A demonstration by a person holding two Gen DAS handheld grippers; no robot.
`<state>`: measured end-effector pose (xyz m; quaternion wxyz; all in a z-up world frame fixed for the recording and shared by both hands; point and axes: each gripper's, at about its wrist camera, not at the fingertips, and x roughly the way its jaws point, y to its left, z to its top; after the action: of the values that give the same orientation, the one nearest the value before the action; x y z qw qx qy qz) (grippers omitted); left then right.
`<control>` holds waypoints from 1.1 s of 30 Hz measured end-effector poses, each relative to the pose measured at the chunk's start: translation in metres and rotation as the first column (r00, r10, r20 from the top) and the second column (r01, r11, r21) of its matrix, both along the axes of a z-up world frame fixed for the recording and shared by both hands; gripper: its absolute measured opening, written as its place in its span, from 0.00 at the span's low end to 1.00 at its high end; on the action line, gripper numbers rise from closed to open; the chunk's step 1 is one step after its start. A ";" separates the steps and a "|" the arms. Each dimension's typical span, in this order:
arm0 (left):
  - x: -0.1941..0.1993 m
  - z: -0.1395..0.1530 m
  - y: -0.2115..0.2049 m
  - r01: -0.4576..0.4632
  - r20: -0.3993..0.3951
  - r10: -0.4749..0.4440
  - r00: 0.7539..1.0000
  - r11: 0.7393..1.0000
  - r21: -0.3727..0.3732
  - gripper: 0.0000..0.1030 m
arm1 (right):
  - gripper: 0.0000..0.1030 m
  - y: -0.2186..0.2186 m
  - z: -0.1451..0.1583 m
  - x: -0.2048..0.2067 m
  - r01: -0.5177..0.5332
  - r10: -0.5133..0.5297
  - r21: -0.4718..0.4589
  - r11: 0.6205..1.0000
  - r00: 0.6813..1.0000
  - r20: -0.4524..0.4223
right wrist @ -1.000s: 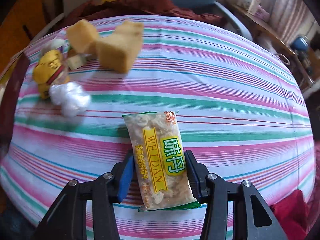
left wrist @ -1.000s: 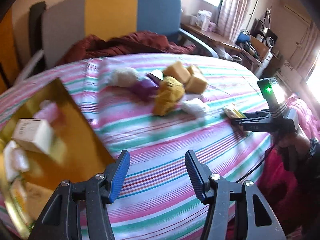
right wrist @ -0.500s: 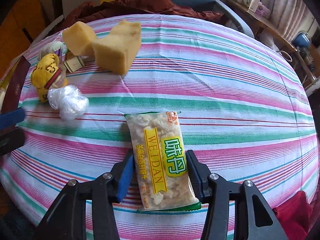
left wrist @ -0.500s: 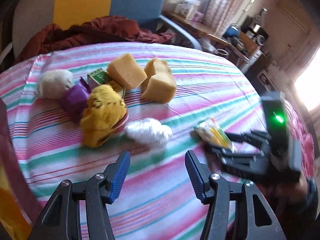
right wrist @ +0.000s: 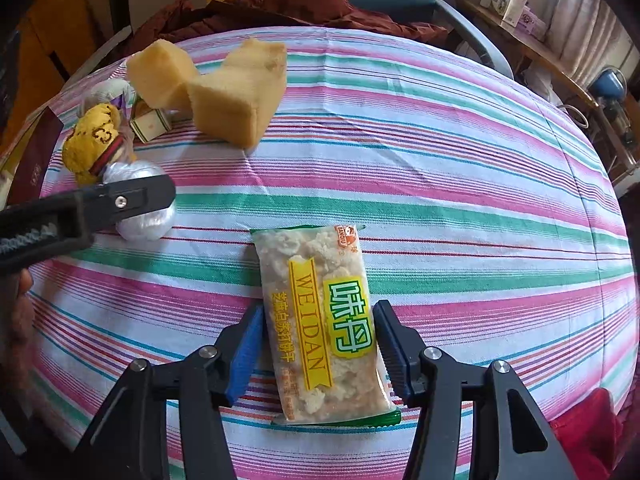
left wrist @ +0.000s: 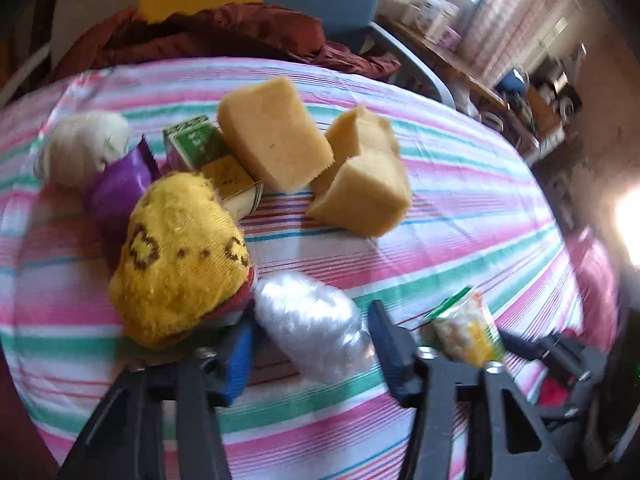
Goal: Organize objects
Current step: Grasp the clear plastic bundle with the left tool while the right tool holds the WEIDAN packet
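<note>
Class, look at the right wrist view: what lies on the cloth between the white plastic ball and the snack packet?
Nothing: in the right wrist view, only bare striped tablecloth separates the white plastic ball from the snack packet.

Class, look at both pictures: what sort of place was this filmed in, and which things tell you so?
Most likely a lived-in room at home, not a lab. A round table under a striped tablecloth, a chair with a red garment thrown over it, and a cluttered side desk by curtains point that way.

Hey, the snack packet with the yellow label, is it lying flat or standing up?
Lying flat. The snack packet rests label-up on the striped tablecloth, between the right gripper's opening jaws, with gaps showing on both sides.
</note>
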<state>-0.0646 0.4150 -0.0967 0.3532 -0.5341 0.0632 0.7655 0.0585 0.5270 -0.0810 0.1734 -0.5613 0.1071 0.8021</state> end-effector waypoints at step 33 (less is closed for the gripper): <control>0.075 0.089 -0.143 0.028 -0.382 -0.033 0.924 0.999 -0.020 0.39 | 0.47 -0.057 0.036 0.001 -0.144 0.117 -0.079 0.986 0.955 -0.273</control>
<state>0.0099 0.2721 -0.0074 0.3422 -0.3761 0.1444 0.8489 0.0592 0.4698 -0.0446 0.0762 -0.4617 0.1315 0.8739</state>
